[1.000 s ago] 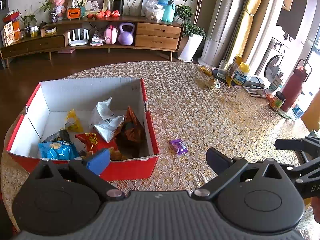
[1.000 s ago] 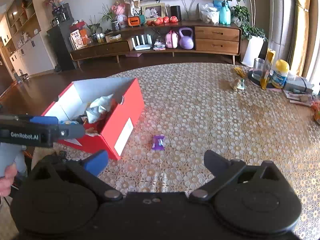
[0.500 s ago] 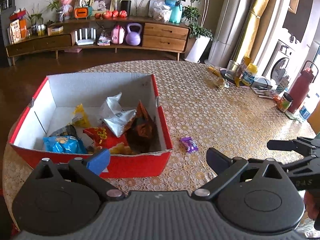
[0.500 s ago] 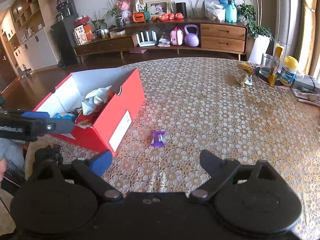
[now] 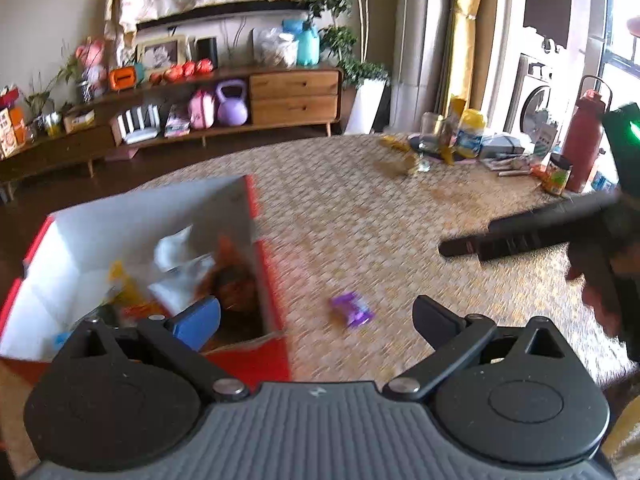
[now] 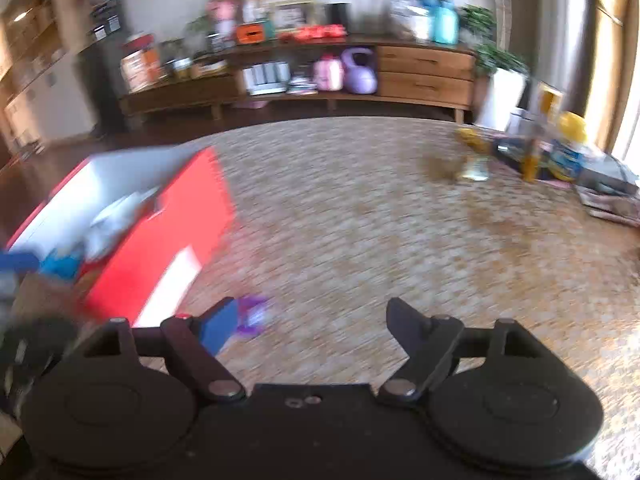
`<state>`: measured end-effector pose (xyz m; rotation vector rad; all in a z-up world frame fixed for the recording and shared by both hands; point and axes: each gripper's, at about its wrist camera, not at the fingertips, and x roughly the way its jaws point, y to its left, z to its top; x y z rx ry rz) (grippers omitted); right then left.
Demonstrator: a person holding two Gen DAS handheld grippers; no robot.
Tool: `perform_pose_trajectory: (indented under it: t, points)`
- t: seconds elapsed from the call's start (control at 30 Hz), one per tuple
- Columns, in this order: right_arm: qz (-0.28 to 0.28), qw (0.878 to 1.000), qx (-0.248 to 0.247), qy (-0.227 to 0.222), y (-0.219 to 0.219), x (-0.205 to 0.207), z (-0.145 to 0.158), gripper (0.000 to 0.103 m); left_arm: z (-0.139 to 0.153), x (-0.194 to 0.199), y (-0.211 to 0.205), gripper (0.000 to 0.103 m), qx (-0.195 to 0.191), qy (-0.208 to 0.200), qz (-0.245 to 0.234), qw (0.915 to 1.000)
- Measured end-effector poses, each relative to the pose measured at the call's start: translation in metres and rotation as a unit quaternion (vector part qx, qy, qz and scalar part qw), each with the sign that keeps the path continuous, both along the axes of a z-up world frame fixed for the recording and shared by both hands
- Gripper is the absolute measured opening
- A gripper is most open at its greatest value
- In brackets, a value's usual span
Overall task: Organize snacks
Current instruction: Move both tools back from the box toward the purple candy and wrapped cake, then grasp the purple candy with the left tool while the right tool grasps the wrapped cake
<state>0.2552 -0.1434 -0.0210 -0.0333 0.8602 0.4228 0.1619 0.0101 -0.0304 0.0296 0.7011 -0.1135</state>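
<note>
Small purple foil-wrapped candy (image 6: 252, 318) on desk (image 6: 360, 220), beside right gripper (image 6: 308, 326) blue finger (image 6: 218, 328) (jaws closing, nothing between).

Box (image 5: 256, 240): we see it on the table's (image 5: 400, 220) left, snack packets (image 5: 176, 264) inside.
Wrapped candy (image 5: 351, 311): on the table, just right of the box.
Bottles (image 5: 468, 136): at the far right edge.
</note>
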Motion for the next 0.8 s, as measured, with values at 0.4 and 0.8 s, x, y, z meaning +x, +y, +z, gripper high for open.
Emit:
perform_pose_trajectory:
  t: [0.4,0.8]
  points:
    - [-0.064,0.997,-0.035,0.001,-0.054,0.118,-0.018,0.082,-0.062,0.056,-0.083,0.102,0.014,0.034,0.033,0.9988]
    - [-0.135,0.99,-0.042,0.019,-0.062,0.241,-0.065,0.079,-0.104,0.092,-0.085,0.097,0.027,0.06,0.109,0.9919]
